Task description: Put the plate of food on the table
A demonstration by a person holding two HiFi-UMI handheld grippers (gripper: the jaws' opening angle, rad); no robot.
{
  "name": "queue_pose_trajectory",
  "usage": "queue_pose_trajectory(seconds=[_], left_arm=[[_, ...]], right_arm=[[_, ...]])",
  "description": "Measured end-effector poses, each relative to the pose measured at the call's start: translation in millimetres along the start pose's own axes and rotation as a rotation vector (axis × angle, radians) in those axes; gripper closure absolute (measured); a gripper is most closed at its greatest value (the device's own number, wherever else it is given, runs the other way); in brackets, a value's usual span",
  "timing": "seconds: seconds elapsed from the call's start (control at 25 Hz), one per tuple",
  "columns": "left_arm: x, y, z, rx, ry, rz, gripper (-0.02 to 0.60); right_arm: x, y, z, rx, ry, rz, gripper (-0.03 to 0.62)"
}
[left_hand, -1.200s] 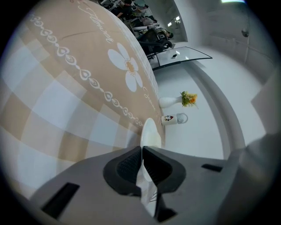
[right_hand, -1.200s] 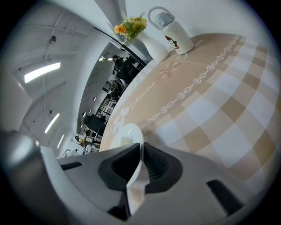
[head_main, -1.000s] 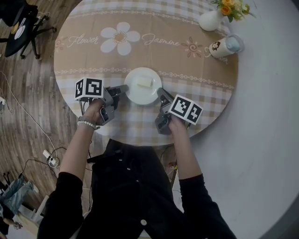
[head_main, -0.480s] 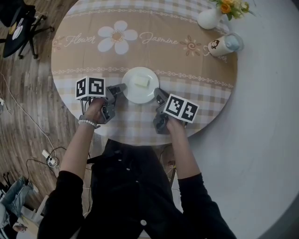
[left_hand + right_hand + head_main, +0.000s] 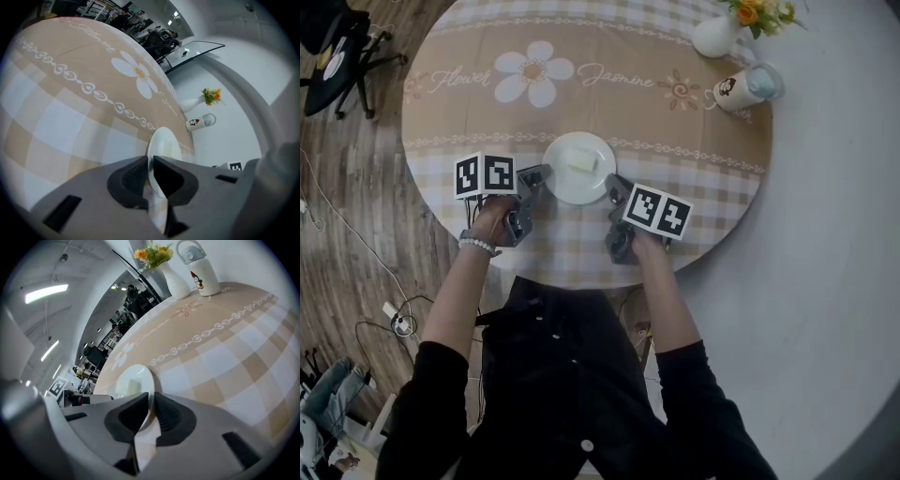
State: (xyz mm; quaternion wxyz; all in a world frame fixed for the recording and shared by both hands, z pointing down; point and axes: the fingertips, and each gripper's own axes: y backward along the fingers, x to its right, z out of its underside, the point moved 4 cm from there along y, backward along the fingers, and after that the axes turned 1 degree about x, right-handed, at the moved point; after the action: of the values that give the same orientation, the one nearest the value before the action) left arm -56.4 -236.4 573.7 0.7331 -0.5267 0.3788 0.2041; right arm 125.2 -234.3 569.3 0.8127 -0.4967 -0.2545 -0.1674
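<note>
A white plate (image 5: 578,169) with a pale block of food (image 5: 581,160) on it sits over the round table (image 5: 581,84), near its front edge. My left gripper (image 5: 536,180) is shut on the plate's left rim, and my right gripper (image 5: 613,190) is shut on its right rim. In the left gripper view the plate (image 5: 163,143) runs edge-on between the dark jaws of the left gripper (image 5: 151,176). The right gripper view shows the plate (image 5: 133,380) and the food (image 5: 132,387) held the same way in the right gripper (image 5: 151,412).
A white vase with orange flowers (image 5: 727,33) and a white lidded mug (image 5: 745,89) stand at the table's far right. The cloth carries a daisy print (image 5: 532,71). An office chair (image 5: 342,47) and floor cables (image 5: 356,234) lie to the left.
Both grippers have carried the plate a little further from me over the table. Their hold on the two rims is unchanged.
</note>
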Motion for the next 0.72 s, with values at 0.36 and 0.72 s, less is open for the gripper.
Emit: queue_pose_trajectory(seconds=[0.36, 0.72], left_arm=[[-6.0, 10.7, -3.1, 0.029, -0.013, -0.027, 0.554], [-6.3, 37.6, -3.8, 0.104, -0.103, -0.07, 0.549]], right_arm=[[-0.7, 1.2, 0.4, 0.002, 0.047, 0.03, 0.569], [-2.6, 17.7, 4.6, 0.036, 0.061, 0.032, 0.546]])
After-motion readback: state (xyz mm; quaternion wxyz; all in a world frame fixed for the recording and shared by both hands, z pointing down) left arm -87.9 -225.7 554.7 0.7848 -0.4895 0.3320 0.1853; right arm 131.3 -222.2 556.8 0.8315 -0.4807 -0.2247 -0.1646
